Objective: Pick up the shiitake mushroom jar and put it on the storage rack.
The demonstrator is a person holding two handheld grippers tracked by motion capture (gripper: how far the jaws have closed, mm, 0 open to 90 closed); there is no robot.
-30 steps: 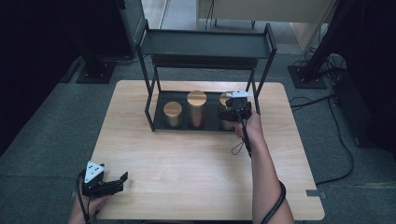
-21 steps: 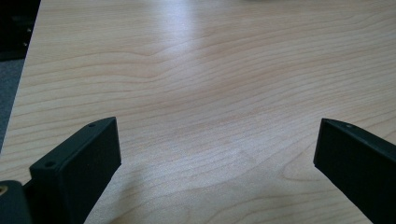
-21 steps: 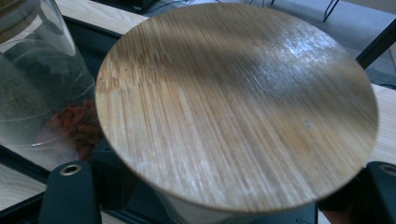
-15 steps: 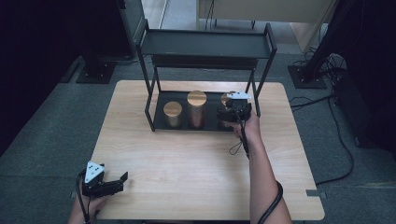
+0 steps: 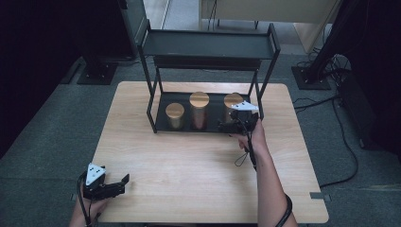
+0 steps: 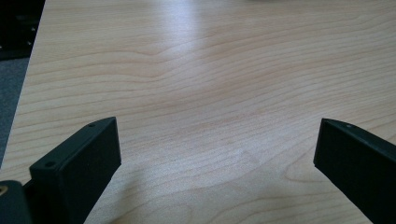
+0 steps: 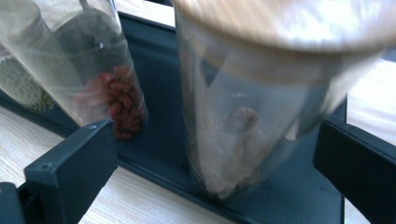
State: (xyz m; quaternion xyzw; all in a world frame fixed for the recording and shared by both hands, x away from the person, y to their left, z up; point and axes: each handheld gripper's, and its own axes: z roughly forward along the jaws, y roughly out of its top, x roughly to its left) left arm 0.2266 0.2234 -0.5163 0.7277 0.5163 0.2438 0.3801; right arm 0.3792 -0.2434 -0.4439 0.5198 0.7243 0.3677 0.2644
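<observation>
Left gripper (image 5: 124, 181) rests at the table's (image 5: 189, 161) near corner, jaws wide and empty. Right gripper (image 7: 215, 158), jaws wide, flanks the right jar (image 7: 252, 102) without contact. That jar stands on the rack's (image 5: 208, 45) bottom tray; the middle jar (image 5: 199, 110) and left jar (image 5: 174, 115) stand alongside.

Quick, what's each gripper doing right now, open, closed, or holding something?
Left gripper: open, holding nothing, over the bare table.
Right gripper: open, jaws either side of the right-hand jar on the rack's lower shelf, not yet closed on it.
</observation>
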